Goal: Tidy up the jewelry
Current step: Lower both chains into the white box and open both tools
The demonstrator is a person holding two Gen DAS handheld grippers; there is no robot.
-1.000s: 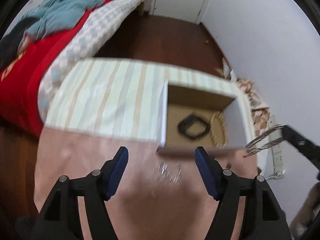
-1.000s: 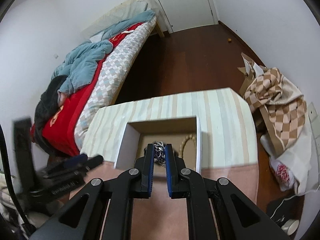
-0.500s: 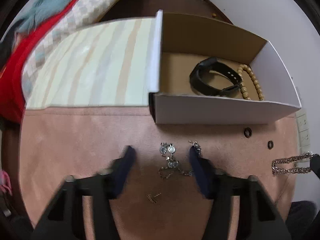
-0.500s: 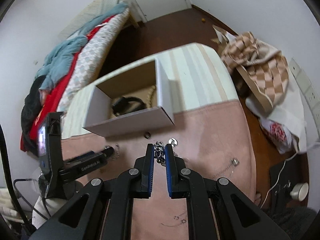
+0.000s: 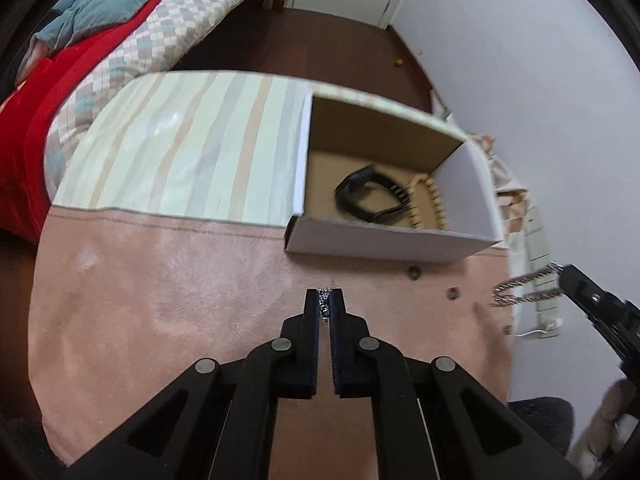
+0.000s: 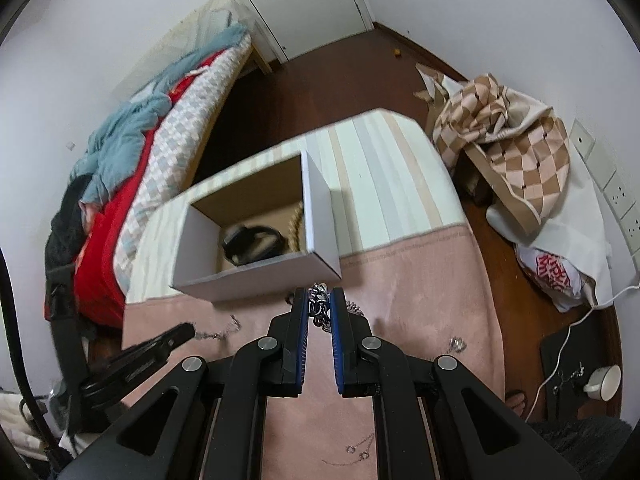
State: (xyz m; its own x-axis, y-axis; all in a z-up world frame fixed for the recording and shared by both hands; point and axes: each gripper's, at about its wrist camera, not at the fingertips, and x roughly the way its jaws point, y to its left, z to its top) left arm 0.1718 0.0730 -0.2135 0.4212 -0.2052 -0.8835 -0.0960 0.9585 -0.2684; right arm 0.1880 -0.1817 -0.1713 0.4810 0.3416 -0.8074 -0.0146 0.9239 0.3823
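Tongs both nearly shut: my left gripper [image 5: 325, 307] pinches small silver jewelry [image 5: 323, 305]. My right gripper [image 6: 320, 312] clamps a chunky silver chain [image 6: 319, 307], open box [image 6: 256, 276] at eleven o'clock.

Red lettering on a white plastic bag [image 6: 554, 276] at the right of the right wrist view, too creased to read, small print on the left gripper [image 6: 188, 330] body, blurred, illegible
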